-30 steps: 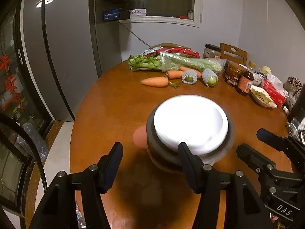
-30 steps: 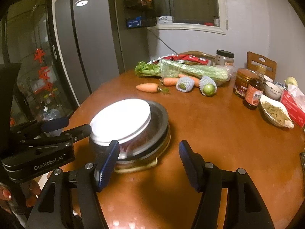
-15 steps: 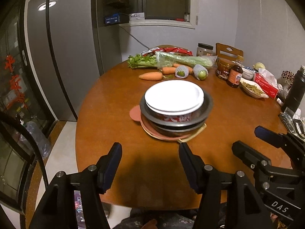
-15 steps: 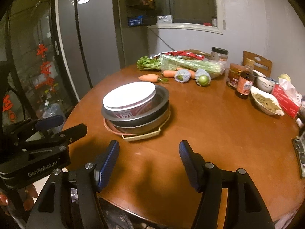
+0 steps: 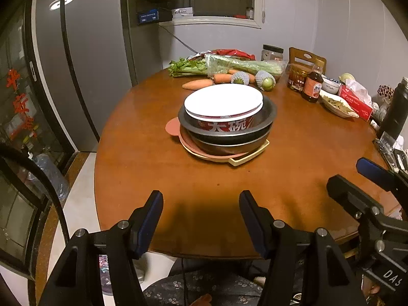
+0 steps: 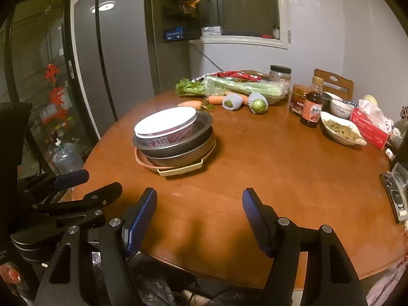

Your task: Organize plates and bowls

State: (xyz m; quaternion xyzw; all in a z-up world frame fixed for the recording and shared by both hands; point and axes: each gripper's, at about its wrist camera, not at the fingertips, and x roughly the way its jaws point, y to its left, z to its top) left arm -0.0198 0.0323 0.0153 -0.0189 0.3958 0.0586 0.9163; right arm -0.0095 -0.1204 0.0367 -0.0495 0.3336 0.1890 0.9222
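A stack of dishes stands on the round wooden table (image 5: pixel 158 178) (image 6: pixel 267 178). A white plate (image 5: pixel 223 100) (image 6: pixel 165 121) tops it, resting on a red printed bowl (image 5: pixel 224 125) (image 6: pixel 168 139). Under that sit nested metal bowls (image 5: pixel 229 140) (image 6: pixel 178 150) on a pink plate (image 5: pixel 186 142) (image 6: pixel 142 162) and a cream tray (image 5: pixel 248 156) (image 6: pixel 181 171). My left gripper (image 5: pixel 201 206) (image 6: pixel 86 182) hangs open over the near table edge, holding nothing. My right gripper (image 6: pixel 199 205) (image 5: pixel 357 176) is beside it, jaws opening with nothing between them.
Celery (image 5: pixel 229 63), carrots (image 5: pixel 197 84) and netted green fruit (image 5: pixel 266 81) lie at the back. Jars, a sauce bottle (image 5: pixel 311 86), a dish of food (image 6: pixel 341 128), a tissue pack (image 6: pixel 369 125) and a dark flask (image 5: pixel 396 109) crowd the right. A fridge (image 5: pixel 84 63) stands left.
Both grippers have drawn back from the stack toward the near table edge, so the dishes look farther away. The stack stands free. The right gripper's jaws have widened.
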